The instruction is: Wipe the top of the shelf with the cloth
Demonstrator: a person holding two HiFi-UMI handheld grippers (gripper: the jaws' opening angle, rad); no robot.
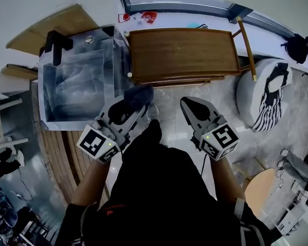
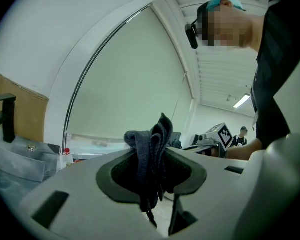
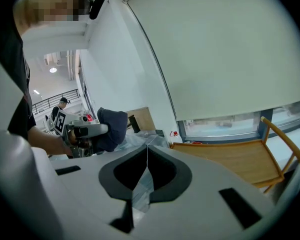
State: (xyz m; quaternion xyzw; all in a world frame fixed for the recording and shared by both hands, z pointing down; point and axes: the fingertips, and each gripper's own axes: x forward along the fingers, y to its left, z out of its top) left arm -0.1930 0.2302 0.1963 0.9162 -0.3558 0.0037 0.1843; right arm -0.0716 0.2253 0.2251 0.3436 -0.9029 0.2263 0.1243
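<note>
The wooden shelf (image 1: pixel 185 53) stands ahead of me under the window, its flat top bare; its top also shows in the right gripper view (image 3: pixel 230 156). My left gripper (image 1: pixel 135 102) is shut on a dark grey cloth (image 1: pixel 139 95), held in the air short of the shelf's near-left corner. In the left gripper view the cloth (image 2: pixel 151 156) hangs bunched between the closed jaws of the left gripper (image 2: pixel 152 171). My right gripper (image 1: pixel 189 105) hovers shut and empty, short of the shelf's front edge. From the right gripper view the right gripper (image 3: pixel 147 159) is closed and the cloth (image 3: pixel 111 129) shows at left.
A clear plastic-wrapped box (image 1: pixel 79 81) with a black bracket stands left of the shelf. A grey beanbag (image 1: pixel 264 91) with a striped cloth lies to the right. A wooden bar (image 1: pixel 246 47) leans at the shelf's right end. The window sill (image 1: pixel 190 17) runs behind.
</note>
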